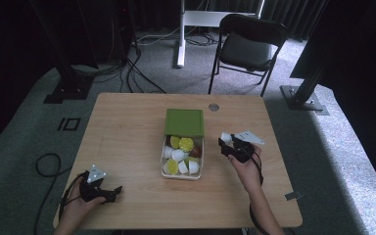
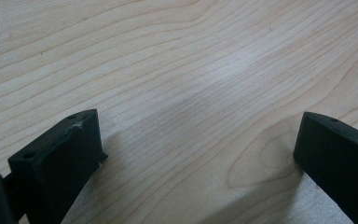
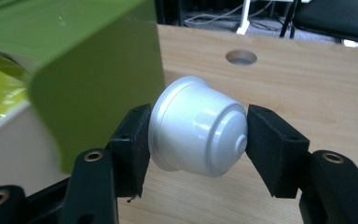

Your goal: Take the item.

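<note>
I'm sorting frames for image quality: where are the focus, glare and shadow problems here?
High view: dim, dark surroundings, table evenly lit. Left gripper view: soft shadows under the open jaws, pale sheen on the wood. Right gripper view: white capsule sharp with small highlights; green lid close and blurred.

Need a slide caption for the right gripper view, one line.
Right hand-held gripper clamps a silver capsule beside the green lid, above the wooden table.

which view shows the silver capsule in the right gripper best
The right gripper view: the silver capsule sits large and sharp between the right gripper jaws, beside the green lid. The high view gives it as a small pale spot. The left gripper view looks at bare table.
</note>
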